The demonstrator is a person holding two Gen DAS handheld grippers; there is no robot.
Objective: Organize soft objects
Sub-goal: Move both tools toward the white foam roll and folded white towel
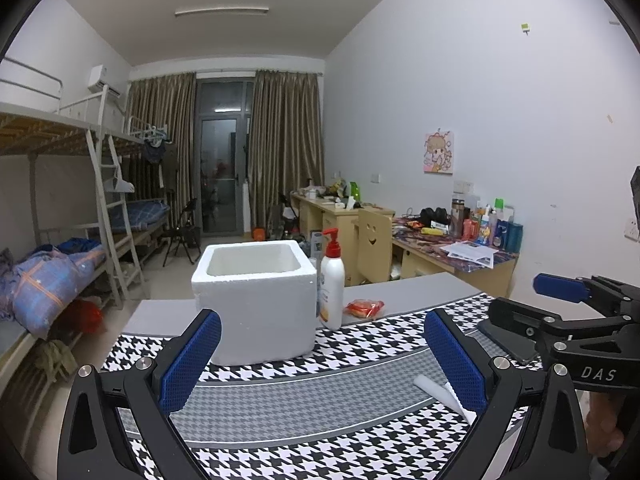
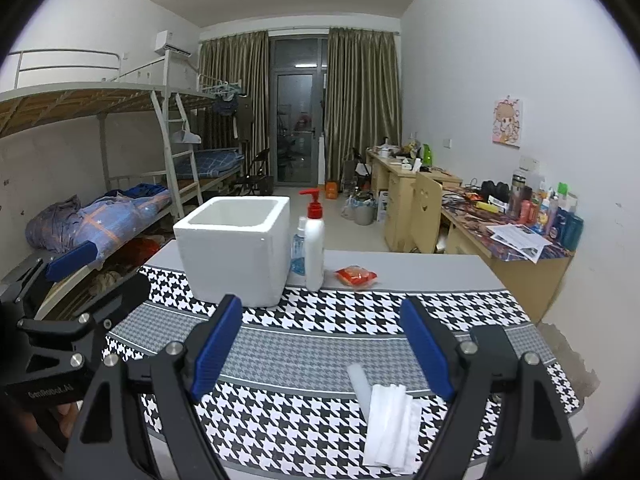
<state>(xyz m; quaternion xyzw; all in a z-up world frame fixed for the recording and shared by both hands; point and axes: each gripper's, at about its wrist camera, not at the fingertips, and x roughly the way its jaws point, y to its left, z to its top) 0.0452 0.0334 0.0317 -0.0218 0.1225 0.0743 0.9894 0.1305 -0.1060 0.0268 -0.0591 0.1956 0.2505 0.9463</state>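
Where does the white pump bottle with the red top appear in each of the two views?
Left wrist view: pump bottle at centre, just right of the white foam box.
Right wrist view: pump bottle at centre, right of the foam box, a small clear bottle between.
Shared landmark: the foam box.

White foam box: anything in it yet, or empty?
Cannot tell fully. The white foam box stands upright and lidless; only bare inner walls show, its floor is hidden.

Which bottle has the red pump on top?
The tall white bottle beside the foam box. The smaller clear bottle next to it holds blue liquid and has no red pump.
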